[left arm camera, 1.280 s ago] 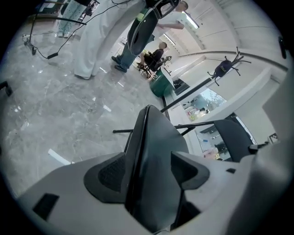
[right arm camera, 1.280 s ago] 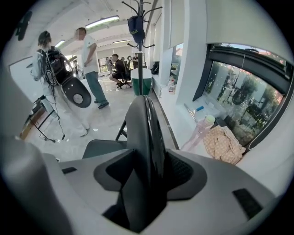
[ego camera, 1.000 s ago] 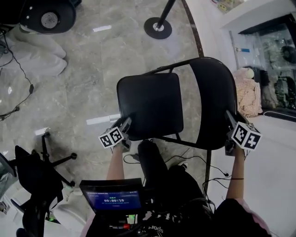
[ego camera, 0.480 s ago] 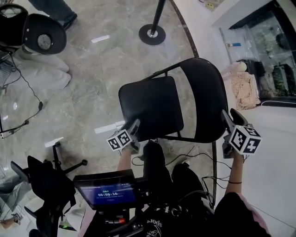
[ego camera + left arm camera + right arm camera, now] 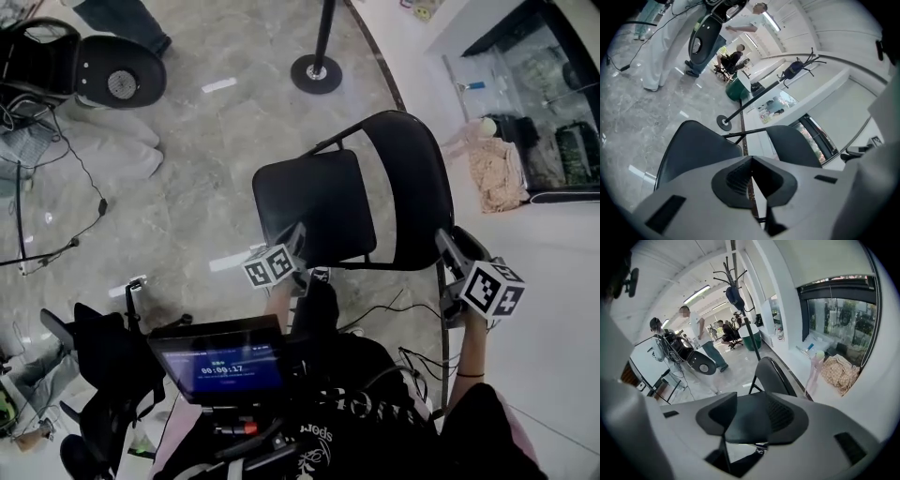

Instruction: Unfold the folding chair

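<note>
**Already unfolded: chair standing, both grippers off it**

Plainly, the folding chair (image 5: pixel 403 178) stands open on the marble floor (image 5: pixel 206 159) just ahead of me. Its seat (image 5: pixel 314 206) lies flat and its backrest (image 5: pixel 417 220) rises behind it, so I judge the unfolding itself done.

My left gripper (image 5: pixel 298 231) hangs by the seat's near front corner, jaws closed pad to pad on nothing. Its own view shows the seat lying past the tips, apart from them.

My right gripper (image 5: pixel 442 240) sits just beside the backrest's right edge, jaws apart and empty, with the chair showing through the gap.

That flanking placement makes sense to me: one side for pressing the seat down, the other for steadying the back. I would only check that the seat is fully down before pulling away.
</note>
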Motion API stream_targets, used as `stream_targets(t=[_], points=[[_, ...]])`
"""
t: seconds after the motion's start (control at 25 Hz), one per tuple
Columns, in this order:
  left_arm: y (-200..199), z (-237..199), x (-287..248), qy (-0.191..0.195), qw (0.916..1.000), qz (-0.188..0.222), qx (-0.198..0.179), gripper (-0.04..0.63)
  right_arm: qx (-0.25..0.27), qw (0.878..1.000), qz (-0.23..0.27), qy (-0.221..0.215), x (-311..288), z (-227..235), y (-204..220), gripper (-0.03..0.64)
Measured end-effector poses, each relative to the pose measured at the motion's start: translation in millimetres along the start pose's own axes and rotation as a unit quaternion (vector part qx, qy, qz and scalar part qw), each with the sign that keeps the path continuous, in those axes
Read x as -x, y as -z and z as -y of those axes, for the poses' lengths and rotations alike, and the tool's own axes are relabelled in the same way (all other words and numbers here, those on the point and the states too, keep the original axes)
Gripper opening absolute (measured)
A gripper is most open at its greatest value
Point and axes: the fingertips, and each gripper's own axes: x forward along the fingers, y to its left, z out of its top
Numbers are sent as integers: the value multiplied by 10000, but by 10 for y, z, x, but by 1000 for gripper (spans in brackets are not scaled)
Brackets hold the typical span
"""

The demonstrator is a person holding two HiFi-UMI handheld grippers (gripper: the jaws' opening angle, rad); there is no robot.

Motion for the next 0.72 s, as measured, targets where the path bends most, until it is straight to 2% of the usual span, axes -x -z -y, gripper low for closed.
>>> stream_targets(t=[0.24,0.32,0.48,0.72], points=[[115,669,272,330,9961,-136,-805,3,-149,9993,96,-319,335,-32,286,198],[244,873,383,353,9945,-129,-980,3,-151,9992,170,-336,491,-12,431,166],[633,1380,596,591,9902,-204,-1252,3,-129,9990,276,-325,860,-61,874,66],[1459,2159,1005,1048,9789,-386,-1708,3,-282,9974,513,-417,1604,-131,1598,25]])
